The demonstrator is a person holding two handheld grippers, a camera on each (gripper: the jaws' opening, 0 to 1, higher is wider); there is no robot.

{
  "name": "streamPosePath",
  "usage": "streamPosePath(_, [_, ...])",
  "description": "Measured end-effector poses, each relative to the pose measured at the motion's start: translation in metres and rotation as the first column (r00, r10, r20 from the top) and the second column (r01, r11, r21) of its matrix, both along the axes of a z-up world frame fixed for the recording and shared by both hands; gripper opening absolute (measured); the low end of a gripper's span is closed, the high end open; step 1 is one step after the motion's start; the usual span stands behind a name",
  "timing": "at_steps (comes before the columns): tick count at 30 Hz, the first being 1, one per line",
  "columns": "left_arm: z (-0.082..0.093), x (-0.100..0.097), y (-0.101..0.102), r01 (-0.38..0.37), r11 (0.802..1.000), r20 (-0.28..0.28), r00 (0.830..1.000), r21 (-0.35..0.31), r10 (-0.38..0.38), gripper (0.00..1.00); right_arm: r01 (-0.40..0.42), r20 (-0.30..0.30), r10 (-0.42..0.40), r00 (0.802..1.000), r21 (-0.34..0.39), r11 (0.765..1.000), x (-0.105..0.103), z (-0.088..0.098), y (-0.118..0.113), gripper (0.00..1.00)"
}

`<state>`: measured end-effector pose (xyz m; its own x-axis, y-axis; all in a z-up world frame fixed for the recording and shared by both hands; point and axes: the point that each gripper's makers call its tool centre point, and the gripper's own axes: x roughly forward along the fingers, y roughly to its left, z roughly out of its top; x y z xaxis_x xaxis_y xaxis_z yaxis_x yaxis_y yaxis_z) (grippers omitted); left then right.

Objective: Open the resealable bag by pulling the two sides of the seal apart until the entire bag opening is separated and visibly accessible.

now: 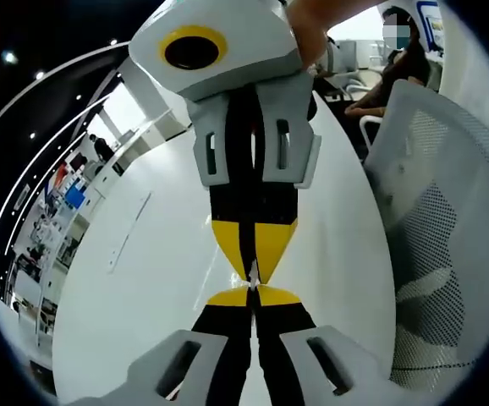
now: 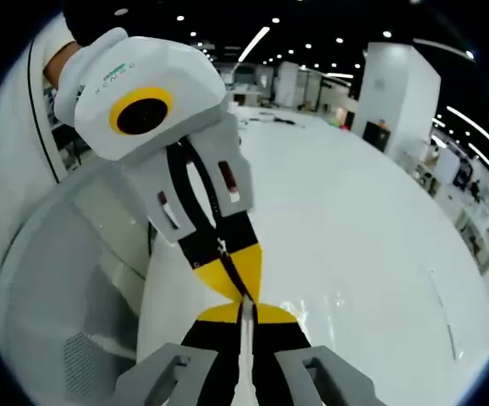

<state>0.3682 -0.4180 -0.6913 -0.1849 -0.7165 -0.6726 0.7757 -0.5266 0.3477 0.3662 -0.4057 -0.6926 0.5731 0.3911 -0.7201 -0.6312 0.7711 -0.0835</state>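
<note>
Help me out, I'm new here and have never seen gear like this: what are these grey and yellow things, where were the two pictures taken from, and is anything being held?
There is no robot here. A person holds two hand tools, each a grey plastic gripper with two black, yellow-tipped jaws and a camera on it. The left gripper view looks along the left gripper, rising from the bottom, and the right gripper faces it from above. The right gripper view is the reverse. Both are shut, tip to tip, over a bare round white table. A thin pale strip is pinched between the jaws, probably the bag's edge seen side-on, though I cannot tell for sure. A white mesh chair stands beside the table.
</note>
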Motion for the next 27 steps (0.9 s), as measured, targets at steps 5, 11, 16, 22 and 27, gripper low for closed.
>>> streamPosePath(5, [-0.007, 0.005, 0.002, 0.006, 1.0, 0.018, 1.0, 0.005, -0.006, 0.0, 0.01, -0.029, -0.011, 1.0, -0.011, 1.0, -0.009, -0.007, -0.01, 0.0])
streamPosePath(11, [-0.013, 0.013, 0.008, -0.004, 1.0, 0.012, 1.0, 0.021, 0.004, 0.0, 0.042, -0.057, -0.043, 0.997, -0.01, 0.999, -0.028, -0.017, -0.026, 0.0])
streamPosePath(16, [-0.016, 0.007, 0.005, 0.028, 0.999, 0.071, 0.997, 0.018, -0.029, 0.0, 0.036, -0.049, -0.037, 0.998, -0.024, 0.999, -0.028, -0.017, -0.026, 0.0])
streamPosePath(22, [-0.019, 0.004, 0.004, 0.061, 0.998, 0.082, 0.995, 0.007, -0.061, 0.0, 0.02, -0.043, -0.021, 0.999, -0.022, 1.0, -0.032, -0.019, -0.024, 0.0])
streamPosePath(27, [-0.022, -0.004, 0.002, 0.083, 0.996, 0.084, 0.993, 0.016, -0.084, 0.0, -0.011, -0.022, 0.011, 1.0, -0.028, 1.0, -0.03, -0.018, -0.017, 0.0])
